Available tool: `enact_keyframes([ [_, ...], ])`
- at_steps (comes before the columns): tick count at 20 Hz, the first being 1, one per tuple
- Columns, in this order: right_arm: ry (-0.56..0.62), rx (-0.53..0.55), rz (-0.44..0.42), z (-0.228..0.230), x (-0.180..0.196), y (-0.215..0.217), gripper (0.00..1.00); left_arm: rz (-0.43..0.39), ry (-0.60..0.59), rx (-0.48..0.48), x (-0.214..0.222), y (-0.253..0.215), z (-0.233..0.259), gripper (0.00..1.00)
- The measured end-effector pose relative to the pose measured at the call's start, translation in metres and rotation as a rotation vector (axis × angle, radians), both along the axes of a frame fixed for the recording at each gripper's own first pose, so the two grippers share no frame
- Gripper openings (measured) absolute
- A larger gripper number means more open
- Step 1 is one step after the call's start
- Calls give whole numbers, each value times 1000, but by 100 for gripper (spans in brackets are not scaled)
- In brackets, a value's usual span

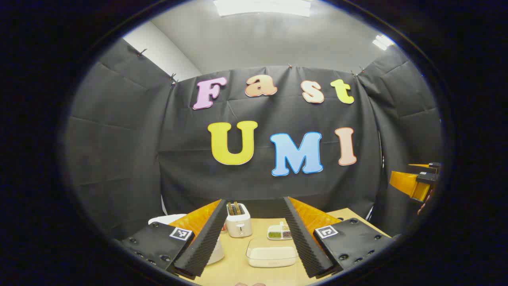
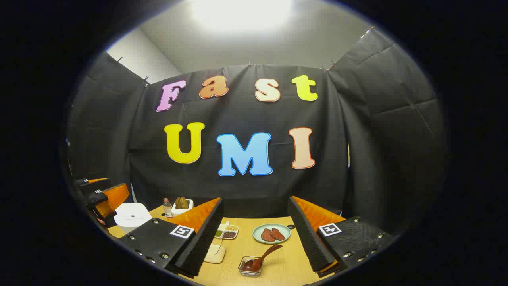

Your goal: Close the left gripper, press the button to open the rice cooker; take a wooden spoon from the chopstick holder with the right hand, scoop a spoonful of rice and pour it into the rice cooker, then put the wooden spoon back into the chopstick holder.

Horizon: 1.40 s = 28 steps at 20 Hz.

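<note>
Low on the wooden table (image 2: 278,266), the wooden spoon (image 2: 262,256) lies tilted, dark brown, its bowl in a small clear square dish (image 2: 250,267) and its handle angled up toward the right. Rice cooker (image 2: 132,216): white, rounded, lid down, at the table's left end; in the left gripper view its white body (image 1: 216,254) shows partly behind a finger. Right gripper (image 2: 254,234) hangs above the table, jaws wide apart, holding nothing. Left gripper (image 1: 254,234) likewise spread wide and empty; it also appears at the left edge (image 2: 101,196), just beside the cooker. Finger pads (image 1: 206,238) are black, ribbed foam on orange backing. Around: white toaster (image 1: 238,220), divided seasoning tray (image 1: 279,232), white lidded rectangular box (image 1: 272,254), pale green plate (image 2: 271,233) with reddish-brown slices, small bottle (image 2: 168,208).
</note>
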State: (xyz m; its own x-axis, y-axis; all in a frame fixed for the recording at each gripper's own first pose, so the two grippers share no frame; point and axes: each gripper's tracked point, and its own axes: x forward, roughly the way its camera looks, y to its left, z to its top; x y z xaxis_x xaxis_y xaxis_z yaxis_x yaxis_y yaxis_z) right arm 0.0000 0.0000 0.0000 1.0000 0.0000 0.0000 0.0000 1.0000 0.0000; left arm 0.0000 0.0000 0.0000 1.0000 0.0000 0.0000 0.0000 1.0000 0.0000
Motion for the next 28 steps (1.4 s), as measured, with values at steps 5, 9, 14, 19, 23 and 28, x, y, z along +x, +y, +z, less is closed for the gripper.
enact_keyframes([
  [5, 4, -2, 14, 1, 3, 6, 99, 0, -7, -6, 3, 5, 3, 98],
  [9, 0, 0, 11, 2, 5, 3, 98, -10, 4, -3, 7, 3, -3, 98],
  [14, -53, -3, -46, 11, 12, -8, 98, -2, -8, -19, 7, 13, -3, 98],
  [19, -50, 15, -20, 6, 18, 5, 98, 20, -10, -27, 8, 22, -7, 98],
  [23, -27, 6, 19, -4, 21, 20, 95, 12, -9, 5, 14, 25, -8, 97],
  [28, -12, -6, 31, -10, 23, 27, 98, 19, 28, -2, 25, 45, -31, 73],
])
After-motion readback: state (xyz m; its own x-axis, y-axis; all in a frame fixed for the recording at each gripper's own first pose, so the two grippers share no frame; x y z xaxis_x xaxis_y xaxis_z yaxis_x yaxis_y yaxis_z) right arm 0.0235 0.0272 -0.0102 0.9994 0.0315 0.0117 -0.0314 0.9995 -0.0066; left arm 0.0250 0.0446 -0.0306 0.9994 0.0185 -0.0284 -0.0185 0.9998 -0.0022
